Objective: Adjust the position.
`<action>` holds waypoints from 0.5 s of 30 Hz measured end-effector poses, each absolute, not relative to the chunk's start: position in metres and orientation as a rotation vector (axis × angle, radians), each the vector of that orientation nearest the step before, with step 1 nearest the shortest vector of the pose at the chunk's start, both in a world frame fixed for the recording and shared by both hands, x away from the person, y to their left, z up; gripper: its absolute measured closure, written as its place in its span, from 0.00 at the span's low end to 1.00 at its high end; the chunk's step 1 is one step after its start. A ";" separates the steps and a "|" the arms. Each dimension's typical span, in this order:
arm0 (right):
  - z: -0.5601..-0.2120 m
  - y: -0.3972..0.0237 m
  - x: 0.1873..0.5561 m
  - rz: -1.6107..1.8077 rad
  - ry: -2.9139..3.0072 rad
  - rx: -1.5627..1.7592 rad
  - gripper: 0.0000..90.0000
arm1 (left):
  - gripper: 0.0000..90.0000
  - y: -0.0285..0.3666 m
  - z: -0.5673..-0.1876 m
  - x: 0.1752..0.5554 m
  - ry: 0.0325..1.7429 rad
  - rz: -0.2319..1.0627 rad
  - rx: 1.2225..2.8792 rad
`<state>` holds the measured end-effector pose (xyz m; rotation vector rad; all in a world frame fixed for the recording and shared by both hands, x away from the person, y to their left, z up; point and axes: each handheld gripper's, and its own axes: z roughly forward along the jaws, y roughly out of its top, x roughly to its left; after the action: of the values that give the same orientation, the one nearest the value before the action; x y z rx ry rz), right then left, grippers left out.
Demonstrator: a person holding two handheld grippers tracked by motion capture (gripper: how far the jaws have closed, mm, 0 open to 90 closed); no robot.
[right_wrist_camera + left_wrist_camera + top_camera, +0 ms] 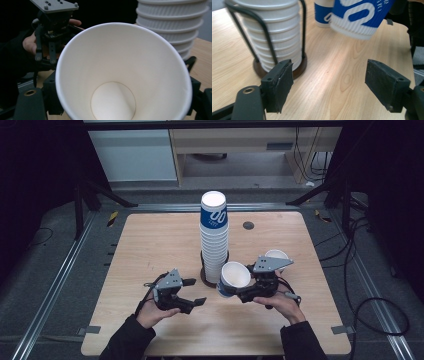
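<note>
The right gripper (248,293) holds a cup (234,278) tilted, just beside the stack (214,237), while the left gripper (194,292) is open and empty; next, I think, the cup must be turned over and put on the stack.

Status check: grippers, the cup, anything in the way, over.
Right gripper shut on blue-and-white paper cup. Left gripper open, empty. Tall cup stack in wire holder close beside.

Right gripper (120,100) had its jaws clamped on a white paper cup (122,72), open mouth facing the camera. Just right of the cup rose the stack of ribbed cups (172,27); up left of it, the left gripper (53,32) in a hand (28,43)
</note>
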<state>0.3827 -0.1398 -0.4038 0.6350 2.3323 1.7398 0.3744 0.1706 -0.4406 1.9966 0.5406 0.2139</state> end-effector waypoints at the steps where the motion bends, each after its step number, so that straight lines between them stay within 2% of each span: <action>1: -0.403 -0.143 0.383 1.724 2.324 0.650 0.22 | 0.24 0.173 -0.440 0.375 0.556 0.218 1.993; 15: -0.390 -0.187 0.389 1.561 2.134 0.910 0.22 | 0.23 0.202 -0.429 0.384 0.671 0.268 1.926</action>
<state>0.3893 -0.1872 -0.3904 0.9102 2.1337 1.5609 0.3836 0.2015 -0.4293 1.9262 0.6706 0.2683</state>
